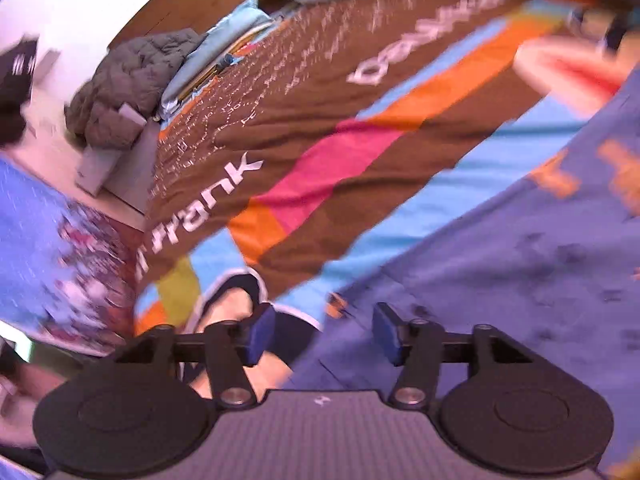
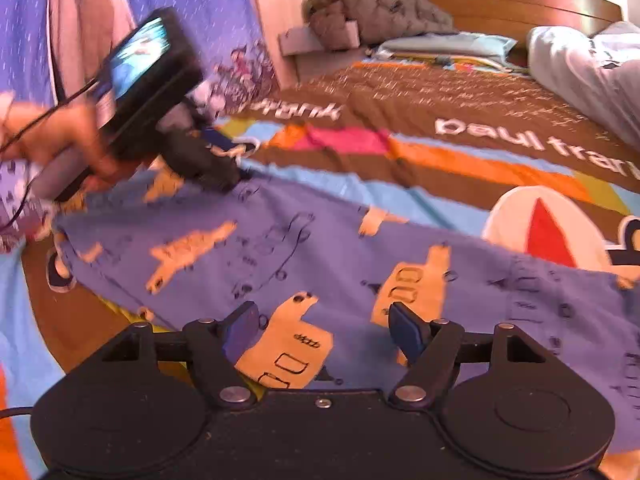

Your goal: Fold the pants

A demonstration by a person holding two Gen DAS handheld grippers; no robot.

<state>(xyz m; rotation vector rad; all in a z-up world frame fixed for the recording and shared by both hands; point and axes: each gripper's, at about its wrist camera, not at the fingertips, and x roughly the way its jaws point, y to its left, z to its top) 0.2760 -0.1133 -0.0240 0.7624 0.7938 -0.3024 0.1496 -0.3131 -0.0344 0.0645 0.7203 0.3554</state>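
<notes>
The pants (image 2: 328, 264) are purple-blue with orange vehicle prints and lie flat across the patterned bedspread (image 2: 460, 160). My right gripper (image 2: 324, 328) is open just above the near edge of the pants, with an orange print between its fingers. My left gripper (image 1: 322, 334) is open at the far left edge of the pants (image 1: 500, 272), with the cloth under its right finger and the bedspread under its left. The left gripper also shows in the right wrist view (image 2: 224, 148), held by a hand.
A brown bedspread (image 1: 320, 128) with coloured stripes and white lettering covers the bed. A grey quilted jacket (image 2: 380, 8) lies by the wooden headboard (image 2: 520, 4). A pale pillow or cover (image 2: 580, 64) lies at the far right. A purple curtain (image 2: 192, 12) hangs at the left.
</notes>
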